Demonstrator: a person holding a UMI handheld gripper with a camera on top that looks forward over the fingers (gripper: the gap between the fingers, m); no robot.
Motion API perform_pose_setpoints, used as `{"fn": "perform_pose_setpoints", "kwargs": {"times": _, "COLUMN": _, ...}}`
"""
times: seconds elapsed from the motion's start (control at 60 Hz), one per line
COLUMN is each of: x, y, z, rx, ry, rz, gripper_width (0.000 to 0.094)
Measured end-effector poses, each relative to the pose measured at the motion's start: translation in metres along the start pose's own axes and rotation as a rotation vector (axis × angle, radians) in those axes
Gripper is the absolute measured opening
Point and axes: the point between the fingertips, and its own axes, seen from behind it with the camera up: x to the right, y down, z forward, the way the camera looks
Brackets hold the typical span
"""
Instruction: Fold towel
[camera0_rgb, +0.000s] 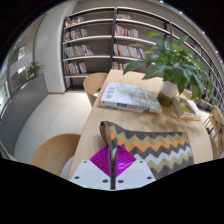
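Off to my left I see a pale floor (45, 110) running back to a window wall, with a round wooden stool (55, 152) close beside the tabletop (120, 118). Ahead of me, my tongs (113, 166) are clenched on the near edge of the towel (150, 148), the magenta pads (102, 160) pressed together with the fabric pinched and lifted into a ridge between them. The towel carries a zigzag pattern in grey, orange and cream, and it lies spread across the tabletop toward my right. Beyond it sits an open book or magazine (128, 96), lying flat. Further right a leafy potted plant (172, 62) stands on the tabletop. Bookshelves (105, 40) fill the back wall.
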Motion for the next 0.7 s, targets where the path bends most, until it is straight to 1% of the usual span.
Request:
{"fn": "perform_pose_setpoints", "kwargs": {"times": 0.067, "x": 0.034, "y": -0.031, "z": -0.025, "rx": 0.058, "ry": 0.027, "rz": -0.011, "gripper_width": 0.0037}}
{"fn": "perform_pose_setpoints", "kwargs": {"times": 0.183, "x": 0.106, "y": -0.066, "z": -0.068, "rx": 0.13, "ry": 0.056, "rz": -0.007, "gripper_width": 0.0037}}
{"fn": "perform_pose_setpoints", "kwargs": {"times": 0.283, "x": 0.176, "y": -0.068, "z": -0.076, "rx": 0.127, "ry": 0.102, "rz": -0.01, "gripper_width": 0.0049}}
{"fn": "perform_pose_setpoints", "kwargs": {"times": 0.367, "x": 0.216, "y": -0.046, "z": -0.062, "rx": 0.086, "ry": 0.077, "rz": 0.007, "gripper_width": 0.0087}}
{"fn": "perform_pose_setpoints", "kwargs": {"times": 0.433, "x": 0.236, "y": -0.025, "z": -0.044, "rx": 0.066, "ry": 0.054, "rz": 0.003, "gripper_width": 0.0164}}
{"fn": "perform_pose_setpoints", "kwargs": {"times": 0.45, "x": 0.24, "y": -0.018, "z": -0.039, "rx": 0.054, "ry": 0.051, "rz": -0.001, "gripper_width": 0.021}}
{"fn": "perform_pose_setpoints", "kwargs": {"times": 0.467, "x": 0.244, "y": -0.011, "z": -0.034, "rx": 0.038, "ry": 0.048, "rz": -0.005, "gripper_width": 0.0289}}
{"fn": "perform_pose_setpoints", "kwargs": {"times": 0.5, "x": 0.246, "y": 0.004, "z": -0.028, "rx": 0.016, "ry": 0.045, "rz": -0.024, "gripper_width": 0.0407}}
{"fn": "perform_pose_setpoints", "kwargs": {"times": 0.517, "x": 0.252, "y": 0.006, "z": -0.027, "rx": 0.006, "ry": 0.044, "rz": -0.035, "gripper_width": 0.0445}}
{"fn": "perform_pose_setpoints", "kwargs": {"times": 0.6, "x": 0.255, "y": 0.013, "z": -0.031, "rx": -0.014, "ry": 0.024, "rz": -0.063, "gripper_width": 0.0572}}
{"fn": "perform_pose_setpoints", "kwargs": {"times": 0.7, "x": 0.26, "y": -0.004, "z": -0.066, "rx": 0.037, "ry": 0.041, "rz": -0.049, "gripper_width": 0.0689}}
